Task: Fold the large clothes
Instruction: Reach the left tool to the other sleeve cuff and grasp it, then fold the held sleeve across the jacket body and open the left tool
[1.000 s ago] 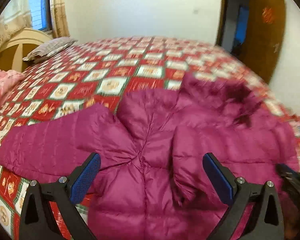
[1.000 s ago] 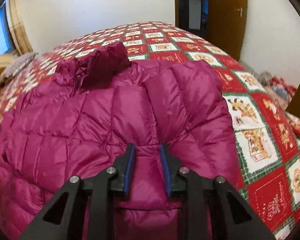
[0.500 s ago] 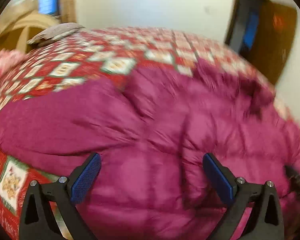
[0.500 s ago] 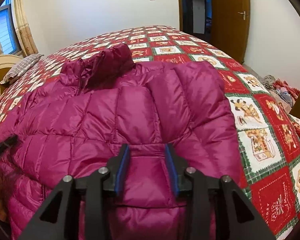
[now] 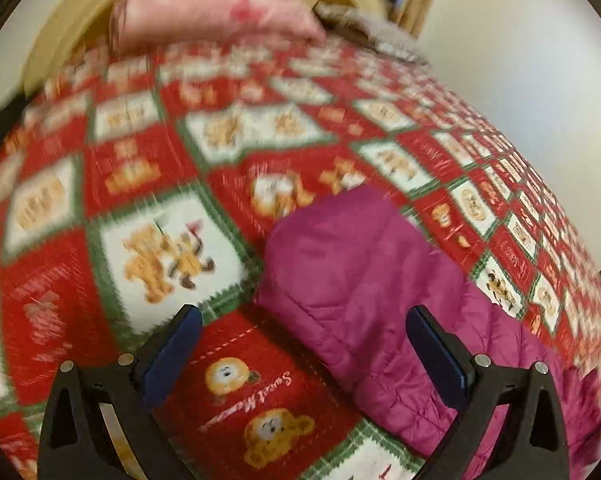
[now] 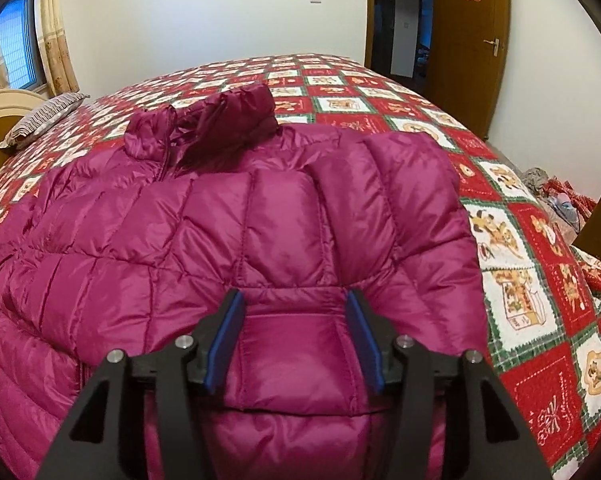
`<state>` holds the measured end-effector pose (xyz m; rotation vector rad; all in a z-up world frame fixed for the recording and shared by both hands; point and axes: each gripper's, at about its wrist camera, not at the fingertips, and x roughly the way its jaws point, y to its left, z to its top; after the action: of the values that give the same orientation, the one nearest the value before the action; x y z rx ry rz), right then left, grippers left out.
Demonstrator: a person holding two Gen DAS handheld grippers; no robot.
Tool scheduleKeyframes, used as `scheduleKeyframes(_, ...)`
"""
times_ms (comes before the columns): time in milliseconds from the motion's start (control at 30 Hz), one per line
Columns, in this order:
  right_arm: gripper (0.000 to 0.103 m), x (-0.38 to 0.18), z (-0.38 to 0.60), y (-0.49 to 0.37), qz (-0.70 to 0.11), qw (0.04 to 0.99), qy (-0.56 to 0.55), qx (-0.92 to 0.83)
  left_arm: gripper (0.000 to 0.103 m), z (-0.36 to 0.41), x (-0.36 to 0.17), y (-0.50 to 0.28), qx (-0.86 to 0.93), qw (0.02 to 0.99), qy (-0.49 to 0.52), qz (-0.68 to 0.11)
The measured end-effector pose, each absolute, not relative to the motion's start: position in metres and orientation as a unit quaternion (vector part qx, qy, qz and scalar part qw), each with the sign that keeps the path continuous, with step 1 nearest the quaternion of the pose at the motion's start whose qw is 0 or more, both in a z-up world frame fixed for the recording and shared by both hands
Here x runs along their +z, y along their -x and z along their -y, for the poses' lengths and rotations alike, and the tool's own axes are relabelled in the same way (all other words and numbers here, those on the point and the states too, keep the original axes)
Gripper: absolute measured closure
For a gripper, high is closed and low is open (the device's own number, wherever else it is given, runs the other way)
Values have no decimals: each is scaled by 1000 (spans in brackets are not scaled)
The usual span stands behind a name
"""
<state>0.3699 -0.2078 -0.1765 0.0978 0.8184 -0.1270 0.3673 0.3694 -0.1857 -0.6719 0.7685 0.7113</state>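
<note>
The jacket (image 6: 236,240) lies spread on the bed (image 6: 520,280) — puffy, light, slick, so pinch a sleeve end or seam. The right hand-held gripper (image 6: 294,340) has just been opening, pads off the fabric; the left hand-held gripper (image 5: 300,356) gapes empty over the sleeve (image 5: 364,280).

Right hand-held gripper (image 6: 294,336) just opening; left hand-held gripper (image 5: 302,344) spread wide.

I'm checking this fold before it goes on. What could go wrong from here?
1. The right gripper has just been opening around the folded-in sleeve cuff; the puffy down jacket may spring back and undo the fold.
2. The open left gripper points at the other sleeve's end, which lies flat on the quilt, so it could pinch quilt along with sleeve.
</note>
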Motion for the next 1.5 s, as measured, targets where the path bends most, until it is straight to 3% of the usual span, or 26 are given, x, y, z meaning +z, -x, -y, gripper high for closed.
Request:
scheduleKeyframes(167,47,-177,206,-370,-398,914,-43,-66,2,-357,-188,-386,326,829,278,-358)
scheduleKeyframes(200,47,-177,206,-370,-398,914,-42,-66,7,-355,-188,-389,322,833,277,-355)
scheduleKeyframes(267,47,-177,206,-370,-398,914,-41,-67,49,-353,-190,-395,318,837,272,-353)
scheduleKeyframes(467,46,-177,206,-370,-397,914,-44,-66,89,-353,-188,-392,282,854,276,-338)
scheduleKeyframes(767,46,-177,210,-369,-392,916,-59,-61,93,-290,-107,-393,216,921,201,-254)
scheduleKeyframes(1100,46,-177,216,-365,-383,918,-86,-52,93,-114,-26,-380,3,984,60,-170)
scheduleKeyframes(1233,46,-177,222,-363,-376,919,-108,-45,93,-34,-41,-378,-84,981,-4,-175)
scheduleKeyframes(1500,46,-176,231,-358,-362,919,-149,-37,93,91,-123,-384,-183,947,-98,-247)
